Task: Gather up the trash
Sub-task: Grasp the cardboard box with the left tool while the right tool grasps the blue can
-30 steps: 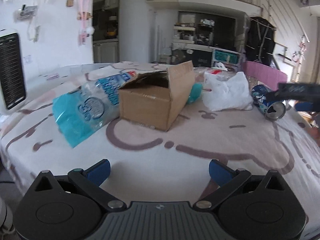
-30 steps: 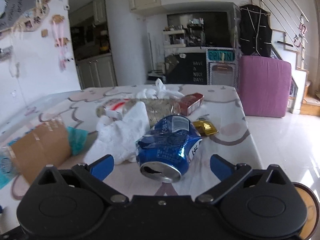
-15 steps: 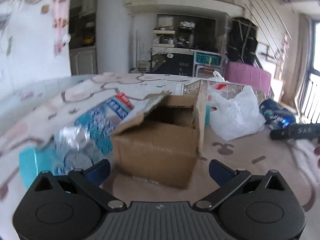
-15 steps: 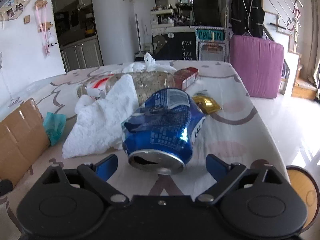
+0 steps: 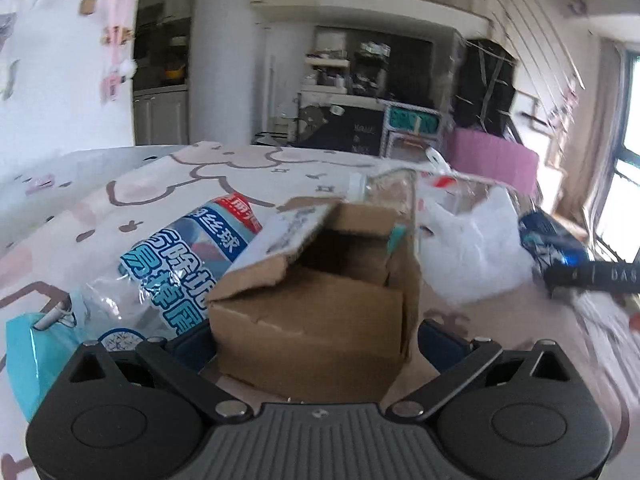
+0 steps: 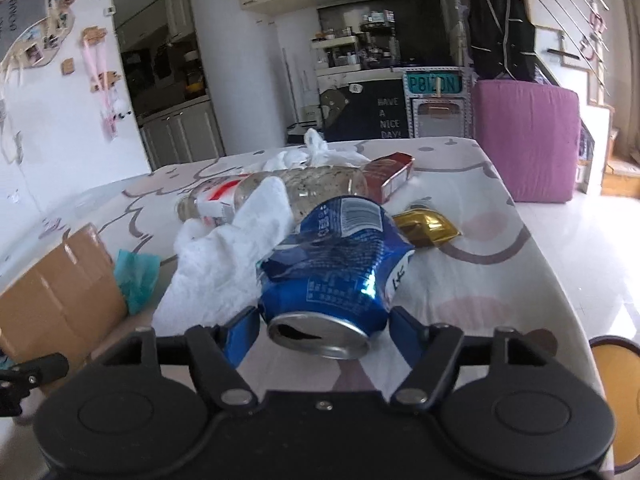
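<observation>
On the desk [image 6: 492,240], my left gripper [image 5: 316,344] has its fingers spread around the box [image 5: 320,320], which fills the gap. My right gripper [image 6: 324,334] has its fingers against the sides of the can [image 6: 336,268], near the desk's right edge; its long axis points straight away from me, mouth toward the camera, so I judge it ready to lift.

White walls [image 6: 72,120]. Dark kitchen shelving [image 6: 360,52] at far centre. Purple padded block [image 6: 528,140] at far right on glossy pale floor [image 6: 592,248]. Daylight enters from the right.
</observation>
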A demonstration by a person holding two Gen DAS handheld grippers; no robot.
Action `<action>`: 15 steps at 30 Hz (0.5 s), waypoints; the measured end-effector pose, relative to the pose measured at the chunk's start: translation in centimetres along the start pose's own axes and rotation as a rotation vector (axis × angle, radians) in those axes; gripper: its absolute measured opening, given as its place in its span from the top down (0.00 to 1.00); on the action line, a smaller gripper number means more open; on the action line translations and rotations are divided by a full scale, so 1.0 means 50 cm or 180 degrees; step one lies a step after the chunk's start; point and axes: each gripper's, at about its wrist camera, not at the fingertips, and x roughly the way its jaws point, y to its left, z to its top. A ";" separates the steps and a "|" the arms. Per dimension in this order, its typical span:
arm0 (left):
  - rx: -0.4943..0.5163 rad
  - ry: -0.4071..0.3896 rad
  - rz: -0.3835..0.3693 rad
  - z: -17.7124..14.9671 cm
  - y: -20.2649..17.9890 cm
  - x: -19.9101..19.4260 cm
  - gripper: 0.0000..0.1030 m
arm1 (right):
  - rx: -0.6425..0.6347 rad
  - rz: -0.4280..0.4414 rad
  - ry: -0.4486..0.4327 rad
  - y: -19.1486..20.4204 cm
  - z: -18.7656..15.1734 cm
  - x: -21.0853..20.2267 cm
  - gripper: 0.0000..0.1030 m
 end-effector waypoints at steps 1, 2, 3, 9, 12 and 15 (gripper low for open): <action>-0.0048 -0.0019 0.0030 0.001 -0.002 0.002 0.02 | 0.0032 0.0006 -0.0001 -0.003 0.001 0.003 0.30; -0.0120 -0.0043 0.0058 0.000 -0.004 0.002 0.04 | 0.0054 0.0016 -0.0004 -0.006 0.001 0.004 0.30; -0.0187 -0.0067 0.0066 -0.002 -0.004 0.000 0.06 | 0.0076 0.0026 -0.0017 -0.008 0.001 0.002 0.30; -0.0192 -0.0090 0.0172 -0.015 -0.034 -0.029 0.08 | 0.0002 0.0138 -0.0114 -0.020 -0.008 -0.037 0.31; -0.0156 -0.0087 0.0247 -0.025 -0.055 -0.052 0.09 | -0.0021 0.0237 -0.0052 -0.029 -0.020 -0.062 0.31; -0.0147 -0.0096 0.0293 -0.038 -0.075 -0.078 0.09 | -0.0092 0.0333 -0.0025 -0.039 -0.042 -0.104 0.31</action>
